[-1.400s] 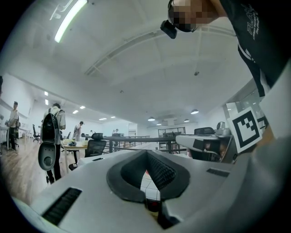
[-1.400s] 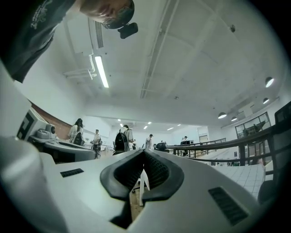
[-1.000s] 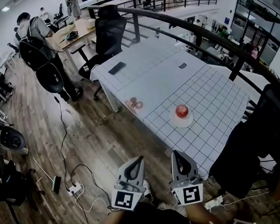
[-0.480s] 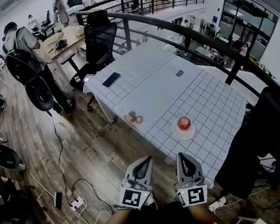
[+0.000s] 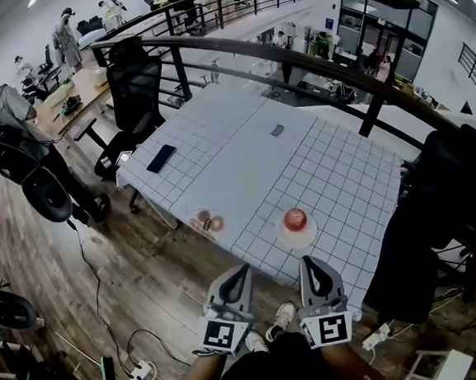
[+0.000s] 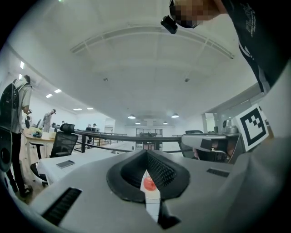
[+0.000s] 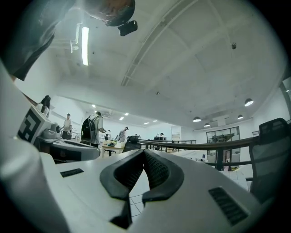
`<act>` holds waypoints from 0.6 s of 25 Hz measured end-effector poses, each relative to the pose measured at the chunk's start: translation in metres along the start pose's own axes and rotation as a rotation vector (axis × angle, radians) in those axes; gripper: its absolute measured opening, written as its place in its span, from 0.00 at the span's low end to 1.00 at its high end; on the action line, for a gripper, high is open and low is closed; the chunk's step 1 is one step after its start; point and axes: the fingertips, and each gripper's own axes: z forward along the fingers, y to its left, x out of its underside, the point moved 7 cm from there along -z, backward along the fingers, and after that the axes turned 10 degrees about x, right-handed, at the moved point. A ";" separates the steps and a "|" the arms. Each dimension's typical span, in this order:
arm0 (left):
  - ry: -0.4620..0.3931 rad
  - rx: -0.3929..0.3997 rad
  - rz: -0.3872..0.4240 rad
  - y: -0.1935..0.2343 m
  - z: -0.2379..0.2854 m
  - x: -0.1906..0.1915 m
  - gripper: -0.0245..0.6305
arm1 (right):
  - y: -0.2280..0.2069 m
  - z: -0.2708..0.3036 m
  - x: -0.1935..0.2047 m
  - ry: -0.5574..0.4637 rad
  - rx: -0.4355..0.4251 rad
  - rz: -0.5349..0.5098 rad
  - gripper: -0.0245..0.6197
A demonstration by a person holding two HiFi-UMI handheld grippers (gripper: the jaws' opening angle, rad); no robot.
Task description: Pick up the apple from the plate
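Apple (image 5: 295, 218) sits on its plate (image 5: 299, 240) near the worktop's (image 5: 243, 155) lower edge, centre frame. Approach stage, I judge: left tool (image 5: 240, 271) and right tool (image 5: 308, 262), both closed and empty, hang short of it. Next, one must open and reach.

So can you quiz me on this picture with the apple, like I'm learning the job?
1. True or false: the apple sits on the plate.
2. Pick one. The left hand-held gripper is: A) shut and empty, B) shut on the apple, C) wide open.
3. Which lies farther from the person, the apple or the black phone?

Key: 1 true. 2 A: its jaws are together and the apple is well ahead of them. 3 the black phone.
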 end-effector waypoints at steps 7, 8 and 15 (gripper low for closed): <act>0.026 0.015 0.026 0.013 0.056 0.008 0.05 | -0.041 0.031 0.021 0.021 0.028 0.004 0.07; 0.033 0.021 0.022 0.013 0.065 0.010 0.05 | -0.047 0.036 0.024 0.024 0.033 0.012 0.07; 0.061 0.034 0.022 0.021 0.122 0.022 0.05 | -0.086 0.073 0.050 0.054 0.061 0.029 0.07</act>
